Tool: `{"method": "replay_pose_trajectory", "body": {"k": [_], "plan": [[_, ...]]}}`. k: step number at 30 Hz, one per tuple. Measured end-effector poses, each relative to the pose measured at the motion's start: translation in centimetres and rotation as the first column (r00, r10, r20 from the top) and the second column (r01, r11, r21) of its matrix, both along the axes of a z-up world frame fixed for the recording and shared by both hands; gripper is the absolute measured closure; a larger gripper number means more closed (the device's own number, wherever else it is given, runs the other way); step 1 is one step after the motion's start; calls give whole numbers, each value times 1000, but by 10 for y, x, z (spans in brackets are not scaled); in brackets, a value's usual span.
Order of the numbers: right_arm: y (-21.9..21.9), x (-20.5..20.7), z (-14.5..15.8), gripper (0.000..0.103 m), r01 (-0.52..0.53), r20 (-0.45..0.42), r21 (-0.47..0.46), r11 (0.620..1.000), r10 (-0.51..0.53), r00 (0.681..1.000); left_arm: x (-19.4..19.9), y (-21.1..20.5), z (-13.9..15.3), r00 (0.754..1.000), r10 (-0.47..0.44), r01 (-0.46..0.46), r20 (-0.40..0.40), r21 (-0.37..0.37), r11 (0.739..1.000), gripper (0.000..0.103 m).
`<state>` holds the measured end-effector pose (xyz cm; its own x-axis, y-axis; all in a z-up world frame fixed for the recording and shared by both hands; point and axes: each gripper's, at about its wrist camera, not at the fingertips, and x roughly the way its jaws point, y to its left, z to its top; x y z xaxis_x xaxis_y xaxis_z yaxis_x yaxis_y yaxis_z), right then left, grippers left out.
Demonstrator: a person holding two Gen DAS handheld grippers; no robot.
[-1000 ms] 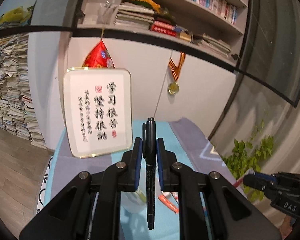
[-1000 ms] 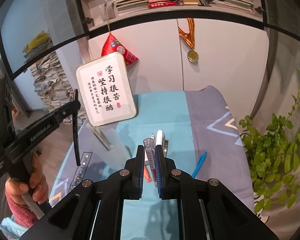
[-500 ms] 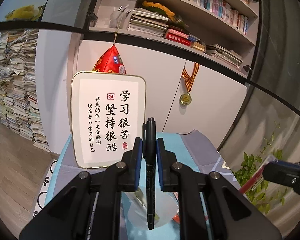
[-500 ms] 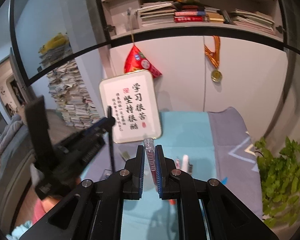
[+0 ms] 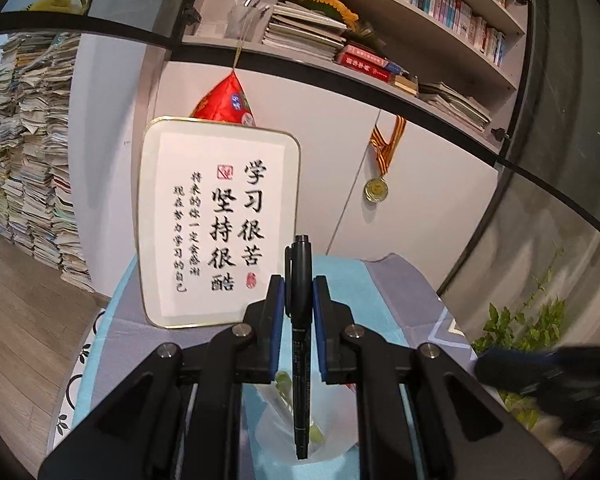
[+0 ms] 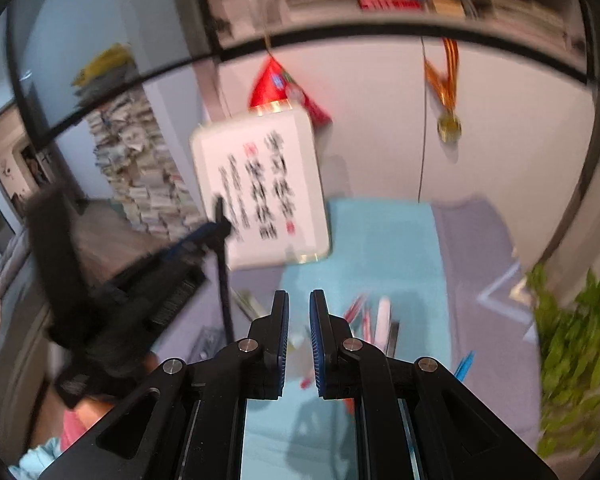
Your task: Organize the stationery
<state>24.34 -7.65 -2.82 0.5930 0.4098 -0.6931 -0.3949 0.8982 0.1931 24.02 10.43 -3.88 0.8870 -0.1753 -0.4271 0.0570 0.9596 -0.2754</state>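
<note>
My left gripper (image 5: 299,292) is shut on a black marker pen (image 5: 301,344), held upright with its tip hanging over a translucent plastic cup (image 5: 300,428) on the table. The same pen (image 6: 224,276) and the left gripper (image 6: 204,236) show blurred at the left of the right wrist view. My right gripper (image 6: 299,312) holds nothing I can see; its jaws stand slightly apart. Several loose pens (image 6: 376,316) and a blue pen (image 6: 465,364) lie on the cloth beyond it. The right wrist view is motion-blurred.
A framed calligraphy sign (image 5: 220,220) leans against the white cabinet at the back of the blue-and-grey tablecloth (image 6: 380,236). A medal (image 5: 377,190) hangs on the cabinet. A green plant (image 6: 572,344) stands right of the table. Book stacks (image 5: 32,168) stand at the left.
The clear pen that my right gripper held is gone from its jaws, which have parted slightly. The left gripper has carried the black marker closer over the cup.
</note>
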Motion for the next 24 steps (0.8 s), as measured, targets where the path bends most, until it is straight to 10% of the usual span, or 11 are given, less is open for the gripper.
{"method": "replay_pose_trajectory", "body": {"k": [8,24], "plan": [[-33,44,-75,91,108,-235,-43,993,-115,965,-22,-5,7,998,-54,54,18,-4,999,91],[-31,76,-156,89,89,-387,-209,974,-166,907,-57,-32,-23,983,-163,162,-88,-9,987,91]]}}
